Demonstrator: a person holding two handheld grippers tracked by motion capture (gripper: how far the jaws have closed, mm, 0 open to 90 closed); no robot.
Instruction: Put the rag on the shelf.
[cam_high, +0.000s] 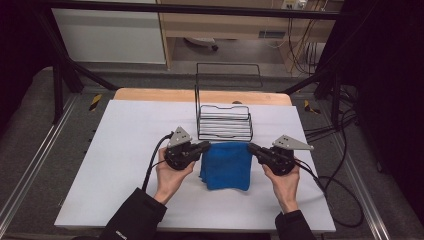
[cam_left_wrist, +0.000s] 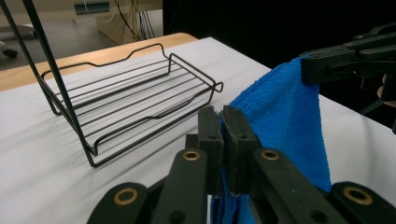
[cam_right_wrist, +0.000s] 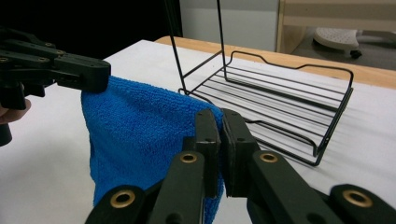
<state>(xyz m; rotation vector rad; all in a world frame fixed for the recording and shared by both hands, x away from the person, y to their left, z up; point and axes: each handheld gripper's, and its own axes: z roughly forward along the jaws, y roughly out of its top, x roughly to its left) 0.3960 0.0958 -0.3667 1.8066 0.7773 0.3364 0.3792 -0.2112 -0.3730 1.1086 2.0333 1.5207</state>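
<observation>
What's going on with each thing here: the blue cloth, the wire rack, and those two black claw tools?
blue cloth: folded, held up by its two top corners, hanging.
wire rack: empty, upright on the table, behind the cloth.
left gripper: shut on one cloth corner.
right gripper: shut on the other corner.

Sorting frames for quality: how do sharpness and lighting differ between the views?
High view: soft and grainy, dark surroundings, evenly lit table. Left gripper view: blue cloth crisp, wire basket throws faint shadows, background black. Right gripper view: cloth texture sharp, far room slightly blurred.

Lab: black frame (cam_high: 65, 75), loose cables (cam_high: 300, 45)
</observation>
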